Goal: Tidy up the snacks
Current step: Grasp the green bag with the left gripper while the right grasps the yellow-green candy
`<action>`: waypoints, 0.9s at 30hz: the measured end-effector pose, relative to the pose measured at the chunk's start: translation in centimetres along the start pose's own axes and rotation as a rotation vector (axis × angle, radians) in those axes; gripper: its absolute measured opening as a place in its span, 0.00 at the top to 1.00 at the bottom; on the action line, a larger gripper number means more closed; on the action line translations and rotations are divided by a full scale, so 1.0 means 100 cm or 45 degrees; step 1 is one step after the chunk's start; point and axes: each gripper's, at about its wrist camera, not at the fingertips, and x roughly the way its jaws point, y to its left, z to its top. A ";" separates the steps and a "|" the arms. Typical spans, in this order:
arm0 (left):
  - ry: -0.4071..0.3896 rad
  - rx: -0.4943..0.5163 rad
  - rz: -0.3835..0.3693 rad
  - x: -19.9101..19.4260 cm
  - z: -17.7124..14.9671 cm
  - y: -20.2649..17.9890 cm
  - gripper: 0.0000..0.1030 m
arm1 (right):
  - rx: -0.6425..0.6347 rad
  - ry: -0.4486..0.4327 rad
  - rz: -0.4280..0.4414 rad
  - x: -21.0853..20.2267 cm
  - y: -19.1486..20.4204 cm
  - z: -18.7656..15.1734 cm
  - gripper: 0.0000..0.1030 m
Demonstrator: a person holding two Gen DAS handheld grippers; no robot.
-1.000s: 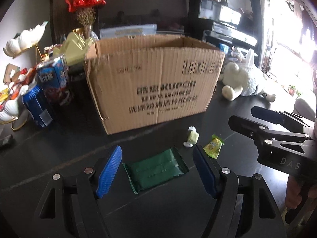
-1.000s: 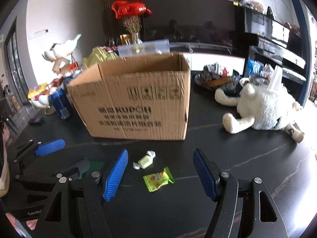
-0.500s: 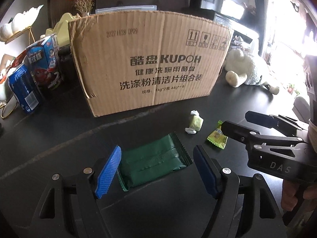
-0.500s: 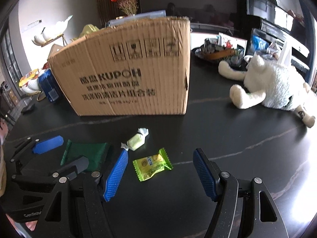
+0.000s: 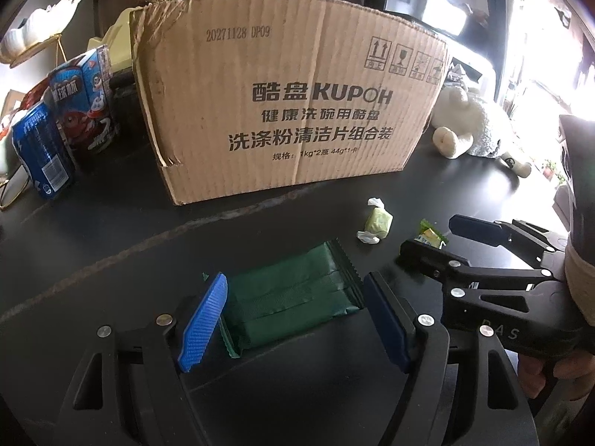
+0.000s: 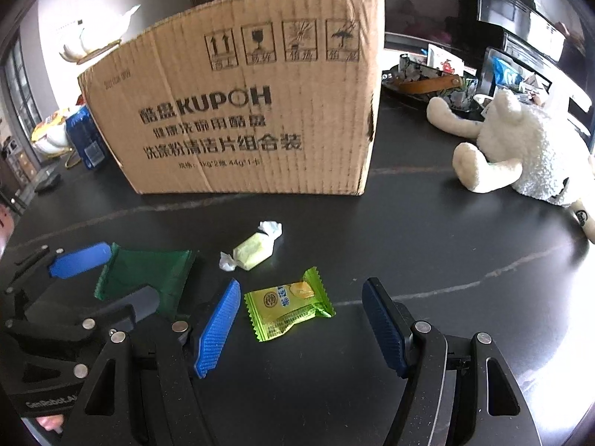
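The left gripper (image 5: 292, 321) straddles the green packet (image 5: 293, 297), jaws spread, long axis spanning them; the right gripper (image 6: 301, 329) gapes around the yellow packet (image 6: 288, 306).

Both wrist cameras look steeply down and forward along their jaws, close above the dark tabletop (image 5: 111, 260), facing the cardboard box (image 5: 297, 111). The left view sits further left. Shared field: box front, green packet (image 5: 293, 304), pale wrapped candy (image 6: 253, 251), white plush toy (image 6: 520, 156).
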 end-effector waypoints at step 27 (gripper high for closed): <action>0.022 -0.030 -0.036 0.003 0.001 0.003 0.25 | -0.046 -0.040 -0.047 -0.007 0.013 -0.001 0.67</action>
